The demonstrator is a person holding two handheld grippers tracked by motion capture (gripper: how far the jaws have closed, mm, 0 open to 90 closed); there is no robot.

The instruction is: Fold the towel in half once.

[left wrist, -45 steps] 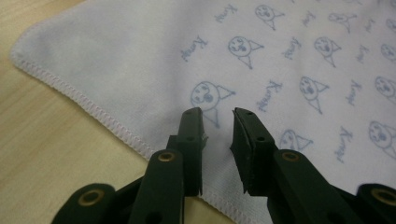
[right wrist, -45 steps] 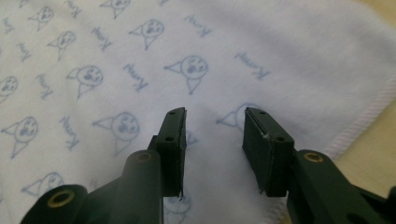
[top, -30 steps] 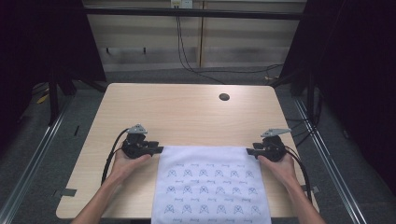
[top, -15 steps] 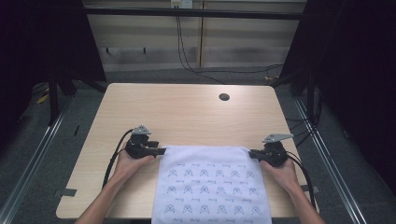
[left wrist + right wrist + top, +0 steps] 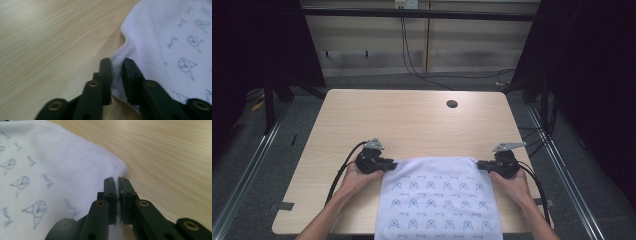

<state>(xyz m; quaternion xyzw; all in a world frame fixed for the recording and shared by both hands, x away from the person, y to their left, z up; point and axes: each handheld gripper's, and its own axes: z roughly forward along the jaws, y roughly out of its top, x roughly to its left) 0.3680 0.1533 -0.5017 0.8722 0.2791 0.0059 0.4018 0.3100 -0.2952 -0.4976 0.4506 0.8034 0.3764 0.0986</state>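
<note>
Pinching both far corners of the cloth [image 5: 439,195], we note the left tongs [image 5: 117,72] just closed on hem between them, right tongs [image 5: 117,195] clamped shut on theirs, ready to lift.

White printed cloth [image 5: 439,197] lies flat, draped over the table's near edge.

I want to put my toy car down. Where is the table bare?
The far half of the table, between the towel and the small round hole, is bare. The near edge is crowded by the towel and both hands.
</note>
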